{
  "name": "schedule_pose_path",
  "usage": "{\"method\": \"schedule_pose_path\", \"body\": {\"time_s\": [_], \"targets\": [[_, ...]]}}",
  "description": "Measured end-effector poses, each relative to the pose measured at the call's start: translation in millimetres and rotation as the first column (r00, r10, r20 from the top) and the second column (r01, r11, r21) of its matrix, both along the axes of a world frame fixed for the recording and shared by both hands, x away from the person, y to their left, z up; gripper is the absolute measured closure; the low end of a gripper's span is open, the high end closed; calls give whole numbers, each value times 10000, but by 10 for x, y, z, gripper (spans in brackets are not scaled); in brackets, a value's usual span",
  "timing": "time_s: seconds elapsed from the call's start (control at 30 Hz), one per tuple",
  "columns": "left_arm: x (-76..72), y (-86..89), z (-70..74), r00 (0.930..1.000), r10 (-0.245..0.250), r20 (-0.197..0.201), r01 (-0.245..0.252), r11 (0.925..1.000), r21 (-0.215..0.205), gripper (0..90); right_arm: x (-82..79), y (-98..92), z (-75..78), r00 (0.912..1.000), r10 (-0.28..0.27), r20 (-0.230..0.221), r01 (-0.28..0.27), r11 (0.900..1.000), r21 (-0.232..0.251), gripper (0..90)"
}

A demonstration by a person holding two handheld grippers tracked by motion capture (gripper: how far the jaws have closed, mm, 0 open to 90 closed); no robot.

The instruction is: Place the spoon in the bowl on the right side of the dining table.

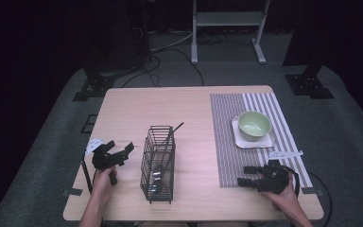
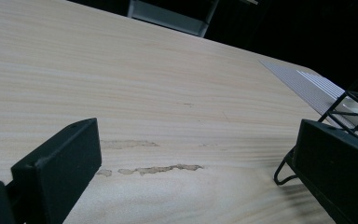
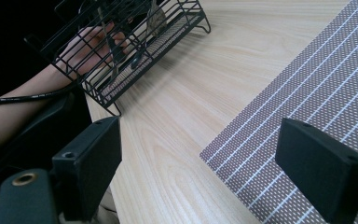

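i am holding the left gripper (image 1: 125, 150) with its 2 jaws spread over bare wood, just left of the black wire cutlery basket (image 1: 158, 163) standing mid-table. the right gripper (image 1: 246, 176) is hovering spread over the striped woven placemat (image 1: 227, 142), gripping nothing.

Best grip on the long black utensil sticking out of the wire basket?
Take the black utensil by its bare handle end, which leans up and right past the wire basket rim. Come from above on the right side; lower down, the basket's wires probably block the jaws.
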State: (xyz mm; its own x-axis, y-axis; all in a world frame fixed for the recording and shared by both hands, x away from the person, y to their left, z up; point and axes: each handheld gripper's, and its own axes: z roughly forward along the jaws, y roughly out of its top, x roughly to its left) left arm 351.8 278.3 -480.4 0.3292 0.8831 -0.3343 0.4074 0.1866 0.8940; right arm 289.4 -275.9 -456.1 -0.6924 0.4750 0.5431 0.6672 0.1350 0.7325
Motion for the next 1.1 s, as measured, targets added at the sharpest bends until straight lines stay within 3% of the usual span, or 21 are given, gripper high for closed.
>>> {"method": "schedule_pose_path", "body": {"time_s": [0.53,0.77,1.1], "targets": [[-6,-12,2,10000,18,86,-18,10000,78,1,46,118,172,9991,342,246,-345,9993,120,131],[-10,-9,2,9999,88,102,-89,10000,37,1,53,273,323,9979,537,354,-536,9986,-30,130],[-9,-4,1,9999,67,87,-67,10000,1,1,61,592,608,9904,1281,512,-1265,9914,-331,130]]}}
